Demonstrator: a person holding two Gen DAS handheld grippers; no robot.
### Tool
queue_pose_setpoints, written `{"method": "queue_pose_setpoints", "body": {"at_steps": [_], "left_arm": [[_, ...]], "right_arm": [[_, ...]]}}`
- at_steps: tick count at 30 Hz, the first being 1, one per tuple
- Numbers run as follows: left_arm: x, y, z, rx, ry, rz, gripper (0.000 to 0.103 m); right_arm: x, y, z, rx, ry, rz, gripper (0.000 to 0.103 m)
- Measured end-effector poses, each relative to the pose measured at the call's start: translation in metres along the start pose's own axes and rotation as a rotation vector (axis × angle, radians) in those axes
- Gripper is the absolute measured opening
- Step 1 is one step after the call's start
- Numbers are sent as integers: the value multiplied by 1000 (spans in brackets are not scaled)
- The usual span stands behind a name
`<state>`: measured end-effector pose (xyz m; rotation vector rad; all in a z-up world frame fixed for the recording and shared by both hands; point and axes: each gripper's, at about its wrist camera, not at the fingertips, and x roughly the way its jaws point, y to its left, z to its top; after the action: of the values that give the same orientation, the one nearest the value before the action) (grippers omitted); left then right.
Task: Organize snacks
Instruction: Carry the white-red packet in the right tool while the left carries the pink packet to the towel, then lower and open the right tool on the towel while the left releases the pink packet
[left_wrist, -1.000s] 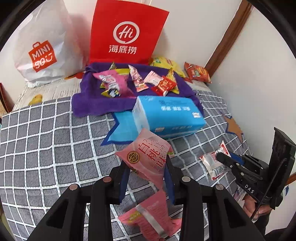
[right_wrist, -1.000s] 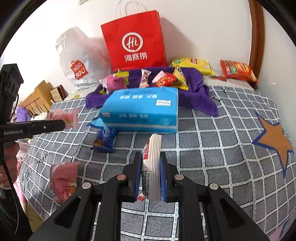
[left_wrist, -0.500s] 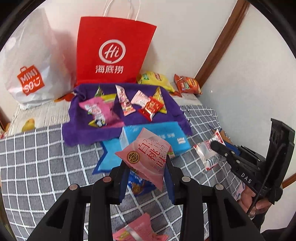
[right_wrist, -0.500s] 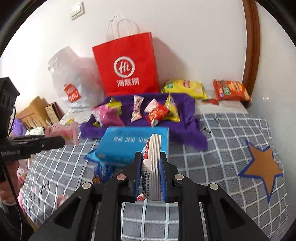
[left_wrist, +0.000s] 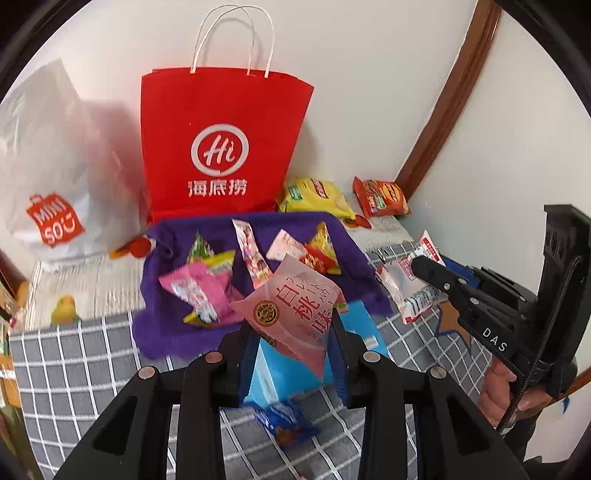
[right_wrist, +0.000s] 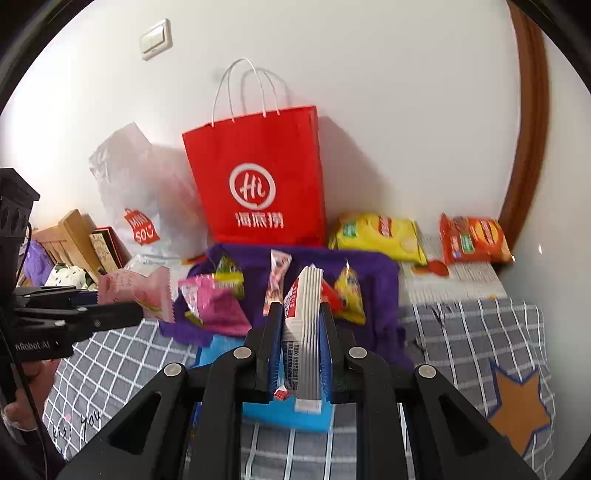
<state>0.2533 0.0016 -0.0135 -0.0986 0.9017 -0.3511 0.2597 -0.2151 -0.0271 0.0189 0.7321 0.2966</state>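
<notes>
Both tools are loaded and hang over the bed, on the near side of the purple cloth (left_wrist: 255, 225), which serves as the landmark here. The left tool (left_wrist: 293, 341) pinches a pink peach-flavour snack packet (left_wrist: 295, 312) by its lower part, so the packet stands up between the fingers. The right tool (right_wrist: 299, 345) is pressed tight on a white-and-red snack packet (right_wrist: 301, 325), held edge-on to its own camera; from the left wrist view the same packet (left_wrist: 406, 284) shows flat, off the cloth's right edge.

On the cloth lie several small wrapped snacks already, among them a pink wrapper (left_wrist: 195, 288) toward its left side and a long pink stick pack (left_wrist: 251, 254) near the middle. Behind the cloth a red paper bag (left_wrist: 221, 147) stands against the wall, with a white plastic bag (left_wrist: 55, 177) to the left of that and a yellow chip bag (left_wrist: 317, 195) and an orange chip bag (left_wrist: 380, 197) behind the cloth's right corner. A blue tissue pack (right_wrist: 284, 410) lies on the checked bedspread (right_wrist: 461, 339) just in front of the cloth, and a small blue snack wrapper (left_wrist: 286, 421) lies nearer than that.

The step in hand looks like the carry: two packets lifted and headed for the collection on the cloth. Next, each tool needs to pass over the tissue pack, come down on a bare patch of cloth clear of the wrappers there, and spread to let go. The thin wrappers may cling to the pads.
</notes>
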Motion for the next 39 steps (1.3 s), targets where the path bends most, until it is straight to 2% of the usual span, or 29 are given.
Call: {"method": "queue_pose_setpoints", "body": {"at_steps": [14, 21, 29, 39], "left_arm": [[32, 34, 55, -48, -11, 25, 33], [53, 50, 67, -62, -20, 40, 33], [90, 80, 59, -115, 37, 32, 33], [104, 89, 59, -132, 63, 27, 33]], "right_arm": [[54, -2, 45, -13, 2, -4, 18], [83, 2, 63, -39, 15, -3, 18], [122, -1, 53, -32, 71, 0, 18], [160, -21, 38, -22, 158, -28, 18]]}}
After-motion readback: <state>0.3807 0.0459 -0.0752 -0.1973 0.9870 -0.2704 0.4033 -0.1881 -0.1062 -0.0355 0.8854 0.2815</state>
